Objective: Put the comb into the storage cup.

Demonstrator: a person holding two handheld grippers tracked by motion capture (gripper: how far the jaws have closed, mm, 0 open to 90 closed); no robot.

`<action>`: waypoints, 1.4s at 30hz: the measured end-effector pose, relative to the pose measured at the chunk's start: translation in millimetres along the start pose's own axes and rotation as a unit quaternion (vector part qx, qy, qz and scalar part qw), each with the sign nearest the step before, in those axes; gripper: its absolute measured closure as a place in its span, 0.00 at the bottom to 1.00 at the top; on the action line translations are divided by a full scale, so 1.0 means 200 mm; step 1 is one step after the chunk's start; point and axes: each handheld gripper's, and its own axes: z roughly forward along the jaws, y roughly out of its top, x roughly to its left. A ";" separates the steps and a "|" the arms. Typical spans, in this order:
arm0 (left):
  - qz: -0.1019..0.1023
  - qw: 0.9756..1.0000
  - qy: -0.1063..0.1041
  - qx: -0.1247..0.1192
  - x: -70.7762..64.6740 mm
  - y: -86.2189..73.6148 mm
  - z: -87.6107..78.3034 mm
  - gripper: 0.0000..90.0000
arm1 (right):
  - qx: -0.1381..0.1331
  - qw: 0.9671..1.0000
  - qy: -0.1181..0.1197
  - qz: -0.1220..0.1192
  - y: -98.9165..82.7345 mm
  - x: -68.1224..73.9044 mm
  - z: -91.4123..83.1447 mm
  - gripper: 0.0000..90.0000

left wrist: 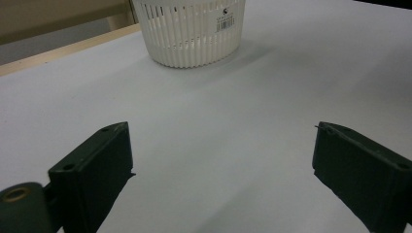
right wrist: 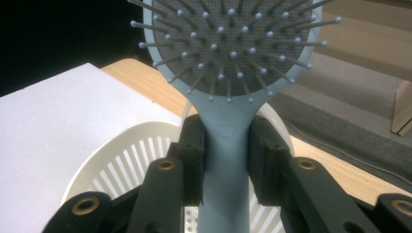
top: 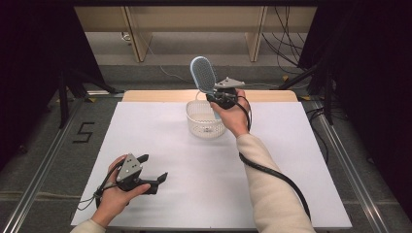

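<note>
The hairbrush [top: 204,74] stands almost upright over the far middle of the table, its oval head tipped toward eleven o'clock and its bristles facing the person. Seen from the right gripper view, the pale blue handle [right wrist: 226,160] runs straight down between the two black jaws, which are pinched tight against it on either side just below the head. The right gripper [top: 217,101] holding it sits at about three o'clock of the white basket [top: 197,119], right over the basket's rim, and the lower end of the handle dips toward the basket's opening. The right hand [top: 232,115] wraps the gripper body from below, wrist bent up, with the cream sleeve [top: 272,189] stretching back to the near edge at about five o'clock and a black cable looping beside it.

Well apart, near the seven o'clock corner of the white table [top: 194,194], the left hand [top: 114,196] rests palm up on the surface, cradling the left gripper [top: 154,170]. Its jaws point toward two o'clock, spread wide with nothing between them; from the left gripper view the basket [left wrist: 189,34] stands ahead of them across bare tabletop
</note>
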 end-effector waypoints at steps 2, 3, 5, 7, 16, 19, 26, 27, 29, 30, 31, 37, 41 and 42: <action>0.000 1.000 0.000 0.000 0.00 0.00 0.00 0.08 | 0.001 1.000 0.000 0.000 0.00 0.00 0.00 0.78; 0.000 1.000 0.000 0.000 0.00 0.00 0.00 0.08 | 0.001 1.000 0.000 0.000 0.00 0.00 0.00 0.78; 0.000 1.000 0.000 0.000 0.00 0.00 0.00 0.08 | 0.001 1.000 0.001 -0.001 -0.01 0.00 0.00 0.78; 0.000 1.000 0.000 0.000 0.00 0.00 0.00 0.08 | 0.001 1.000 0.002 -0.001 -0.01 0.00 0.01 0.78; 0.000 1.000 0.000 0.001 0.00 0.00 0.00 0.08 | 0.004 1.000 0.003 0.000 -0.03 0.00 0.01 0.78; 0.000 1.000 0.000 0.000 0.00 0.00 0.00 0.08 | 0.006 1.000 0.006 -0.001 -0.03 0.00 0.01 0.78; 0.000 1.000 0.000 0.000 0.00 0.00 0.00 0.08 | 0.008 1.000 0.005 -0.001 -0.04 0.01 0.02 0.78; -0.001 1.000 0.000 0.001 0.00 0.00 0.00 0.08 | 0.008 1.000 0.005 -0.001 -0.04 0.00 0.02 0.78; -0.001 1.000 -0.001 0.001 0.00 0.00 0.00 0.08 | 0.009 1.000 0.006 -0.002 -0.04 0.00 0.02 0.78; 0.000 1.000 -0.001 0.001 0.00 0.00 0.00 0.08 | 0.010 1.000 0.005 -0.001 -0.04 0.00 0.02 0.78; 0.000 1.000 -0.001 0.001 0.00 0.00 0.00 0.08 | 0.011 1.000 0.005 -0.002 -0.05 0.00 0.02 0.78; 0.000 1.000 -0.001 0.001 0.00 0.00 0.00 0.08 | 0.014 1.000 0.005 0.000 -0.06 0.00 0.02 0.78; 0.000 1.000 -0.001 0.001 0.00 0.00 0.00 0.08 | 0.016 1.000 0.007 0.000 -0.06 0.00 0.03 0.78; 0.000 1.000 -0.001 0.001 0.00 0.00 0.00 0.08 | 0.018 1.000 0.007 -0.001 -0.06 0.00 0.03 0.78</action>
